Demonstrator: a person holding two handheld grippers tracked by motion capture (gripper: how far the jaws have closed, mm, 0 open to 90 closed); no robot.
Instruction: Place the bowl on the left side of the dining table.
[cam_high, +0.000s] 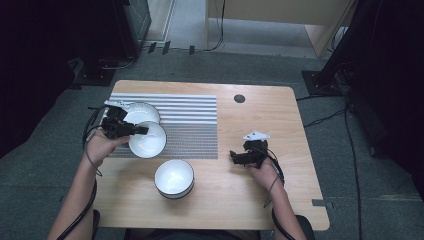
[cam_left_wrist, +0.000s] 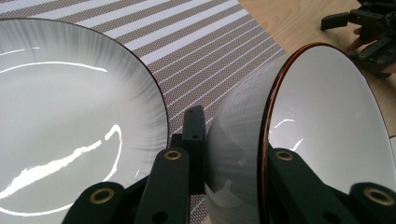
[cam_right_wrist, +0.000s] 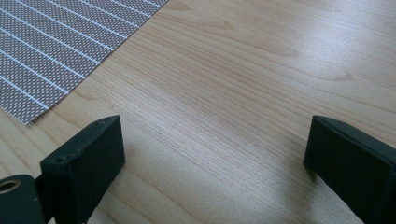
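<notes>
Over the striped mat (cam_high: 190, 125) on the bench (cam_high: 260, 120), the left claw (cam_high: 142, 130) is clamped on the rim of a tilted white bowl (cam_high: 148, 140), beside another bowl (cam_high: 141, 112). Right claw (cam_high: 233, 158) gapes wide, empty, above bare wood.

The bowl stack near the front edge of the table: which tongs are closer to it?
About even, the right slightly closer. The right tongs sit open beside the stack; the left tongs, behind it, grip another bowl.
</notes>
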